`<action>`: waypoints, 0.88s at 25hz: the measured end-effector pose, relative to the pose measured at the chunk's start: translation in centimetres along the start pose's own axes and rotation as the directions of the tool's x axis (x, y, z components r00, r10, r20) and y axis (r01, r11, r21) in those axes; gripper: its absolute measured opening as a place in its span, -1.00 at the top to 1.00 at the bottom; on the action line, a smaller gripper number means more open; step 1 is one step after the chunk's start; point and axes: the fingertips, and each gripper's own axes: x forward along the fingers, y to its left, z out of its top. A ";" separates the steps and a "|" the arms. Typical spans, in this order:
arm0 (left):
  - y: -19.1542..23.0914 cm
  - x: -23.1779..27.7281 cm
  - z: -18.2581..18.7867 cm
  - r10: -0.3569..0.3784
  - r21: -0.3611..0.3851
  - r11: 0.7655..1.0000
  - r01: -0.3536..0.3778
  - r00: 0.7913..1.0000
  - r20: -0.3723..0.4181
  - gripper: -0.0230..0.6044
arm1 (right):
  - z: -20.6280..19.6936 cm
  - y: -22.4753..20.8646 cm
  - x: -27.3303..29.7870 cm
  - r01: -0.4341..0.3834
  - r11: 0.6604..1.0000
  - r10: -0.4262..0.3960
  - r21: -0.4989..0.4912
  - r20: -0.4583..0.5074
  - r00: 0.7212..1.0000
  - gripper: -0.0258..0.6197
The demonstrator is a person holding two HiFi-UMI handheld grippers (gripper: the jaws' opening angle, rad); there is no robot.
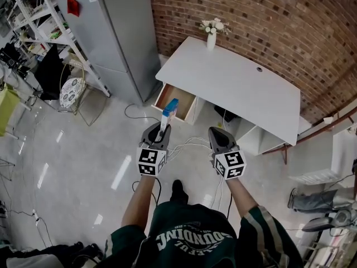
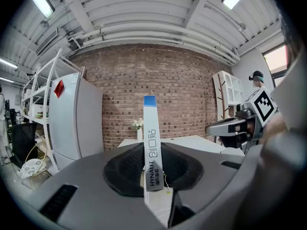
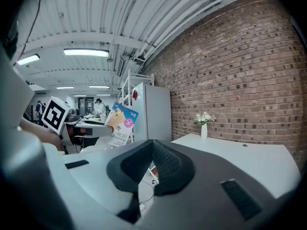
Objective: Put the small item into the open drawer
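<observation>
The small item is a flat white box with a blue top (image 1: 169, 113). It stands upright in my left gripper (image 1: 162, 133), which is shut on its lower end. The left gripper view shows the box edge-on (image 2: 151, 138) between the black pads (image 2: 129, 169). A white desk (image 1: 240, 88) stands ahead against the brick wall. Its wooden drawer (image 1: 176, 101) is pulled open at the left end, just beyond the box. My right gripper (image 1: 218, 137) hangs beside the left one, shut with nothing in it (image 3: 152, 153). From the right gripper view the box (image 3: 120, 124) shows at left.
A vase of white flowers (image 1: 211, 31) stands on the desk's far edge. A grey fridge (image 1: 114, 35) and a white shelf rack (image 1: 50, 32) are at left. White cables (image 1: 187, 145) lie on the floor in front of the desk. A white open unit (image 1: 254, 138) sits under the desk.
</observation>
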 end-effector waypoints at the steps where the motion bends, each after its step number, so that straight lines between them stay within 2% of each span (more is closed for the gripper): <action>1: 0.6 0.5 0.0 -0.003 -0.002 1.000 0.003 1.000 -0.001 0.62 | 0.1 0.0 0.7 0.002 1.000 -0.002 0.000 -0.002 1.000 0.84; 13: 7.0 4.9 -0.6 -0.049 -0.008 0.999 0.049 0.999 -0.016 0.62 | 1.2 -0.3 8.4 0.043 0.999 -0.043 0.005 -0.013 0.999 0.84; 22: 8.4 7.5 -0.9 -0.086 -0.017 0.996 0.086 0.996 -0.019 0.62 | 1.0 -0.8 10.5 0.076 0.997 -0.075 0.019 -0.030 0.997 0.84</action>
